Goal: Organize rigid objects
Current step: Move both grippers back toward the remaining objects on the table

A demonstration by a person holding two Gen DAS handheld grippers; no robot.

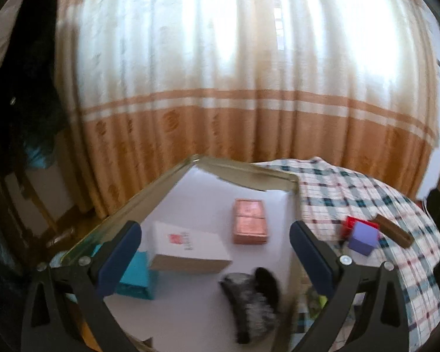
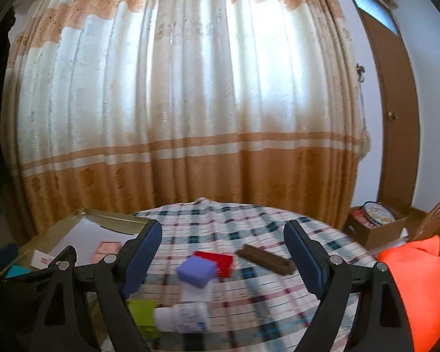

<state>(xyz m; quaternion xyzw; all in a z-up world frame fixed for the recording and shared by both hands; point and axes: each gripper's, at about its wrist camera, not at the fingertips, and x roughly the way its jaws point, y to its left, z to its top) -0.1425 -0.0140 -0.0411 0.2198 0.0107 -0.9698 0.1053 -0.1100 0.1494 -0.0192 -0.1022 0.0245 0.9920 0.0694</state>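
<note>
My left gripper (image 1: 215, 246) stands open above a shallow white-floored box (image 1: 190, 182). In the box lie a copper-pink tin (image 1: 250, 217), a white carton (image 1: 187, 249), a teal box (image 1: 138, 275) and a black hair claw (image 1: 250, 296). My right gripper (image 2: 223, 249) is open over the checked cloth (image 2: 278, 281), nothing between its pads. Ahead of it lie a purple block (image 2: 196, 271), a red box (image 2: 218, 261) and a brown bar (image 2: 265, 259). A white bottle (image 2: 184, 316) and a green item (image 2: 142, 316) lie nearer, low between the fingers.
An orange-and-cream curtain (image 2: 176, 117) hangs behind the table. A cardboard box with a round tin (image 2: 377, 223) sits on the floor at right, beside a wicker chair (image 2: 438, 214). Orange fabric (image 2: 419, 287) fills the lower right. A wooden door (image 2: 393, 88) stands at far right.
</note>
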